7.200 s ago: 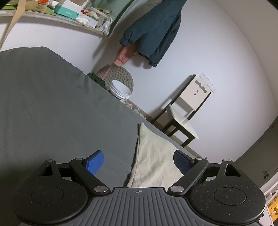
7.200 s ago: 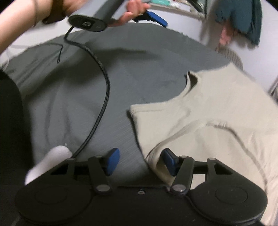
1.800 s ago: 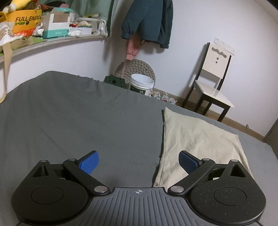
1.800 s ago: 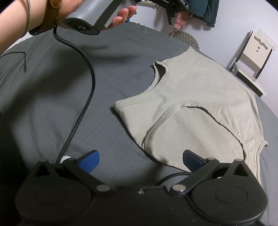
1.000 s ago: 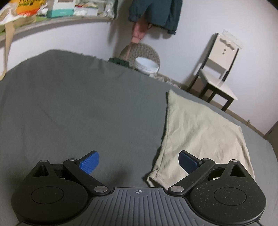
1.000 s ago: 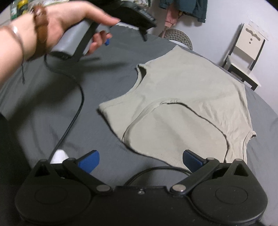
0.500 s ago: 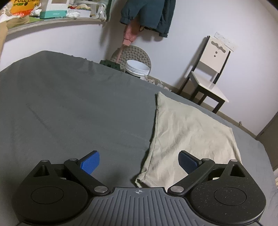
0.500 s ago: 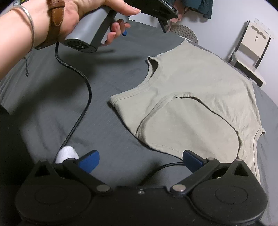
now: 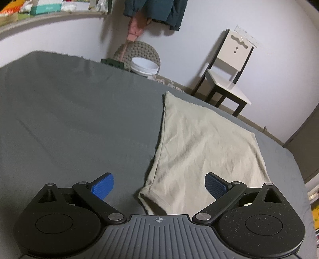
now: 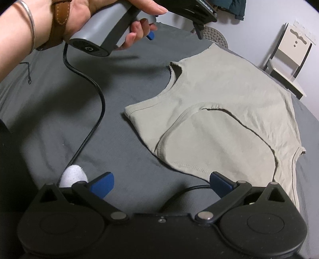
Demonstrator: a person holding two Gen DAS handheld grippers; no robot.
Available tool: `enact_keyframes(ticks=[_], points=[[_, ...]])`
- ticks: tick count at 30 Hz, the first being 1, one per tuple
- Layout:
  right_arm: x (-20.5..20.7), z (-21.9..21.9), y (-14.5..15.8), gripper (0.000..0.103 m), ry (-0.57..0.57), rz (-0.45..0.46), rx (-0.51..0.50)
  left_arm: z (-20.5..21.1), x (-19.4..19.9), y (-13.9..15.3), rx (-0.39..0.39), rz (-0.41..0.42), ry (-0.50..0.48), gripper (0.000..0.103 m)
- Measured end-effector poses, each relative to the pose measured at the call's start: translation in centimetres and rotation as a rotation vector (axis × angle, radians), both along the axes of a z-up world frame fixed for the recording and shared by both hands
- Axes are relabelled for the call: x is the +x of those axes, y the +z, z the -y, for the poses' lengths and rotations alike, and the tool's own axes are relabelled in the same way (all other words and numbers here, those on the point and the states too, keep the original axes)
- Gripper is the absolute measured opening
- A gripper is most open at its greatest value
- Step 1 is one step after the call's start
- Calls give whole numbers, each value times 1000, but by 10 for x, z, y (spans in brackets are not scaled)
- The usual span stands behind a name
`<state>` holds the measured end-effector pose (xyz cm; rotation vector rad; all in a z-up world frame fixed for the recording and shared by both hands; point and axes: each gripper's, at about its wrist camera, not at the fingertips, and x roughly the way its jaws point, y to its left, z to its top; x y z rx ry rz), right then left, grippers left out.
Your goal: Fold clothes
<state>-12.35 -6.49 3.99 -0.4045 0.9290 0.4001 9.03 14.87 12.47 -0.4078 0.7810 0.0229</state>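
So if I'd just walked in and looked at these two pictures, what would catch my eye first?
Probably the pale beige sleeveless top spread flat on the dark grey sheet, the only light thing there. Next, the two open grippers with blue pads, the left gripper poised over a shoulder strap and the right gripper near the neckline. At the top left of the right view, a hand with a brown strap at the wrist grips the other tool's grey handle.

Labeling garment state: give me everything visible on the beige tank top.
The beige tank top looks like a thin, lightly wrinkled knit with stitched hems. It is sleeveless, with a scooped neckline and armholes, and lies flat and unfolded on the gray sheet. Neither gripper touches it: the left gripper hangs open over one strap corner, and the right gripper is open near the neckline edge.
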Motion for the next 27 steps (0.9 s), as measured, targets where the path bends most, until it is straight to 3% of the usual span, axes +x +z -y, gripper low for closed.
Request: enact_keyframes(ticks=[11, 27], points=[[-4, -10, -2, 103, 26, 3, -17, -2, 1, -7, -45, -26, 1, 99], [-1, -12, -3, 103, 28, -9, -22, -3, 3, -8, -45, -37, 2, 99]])
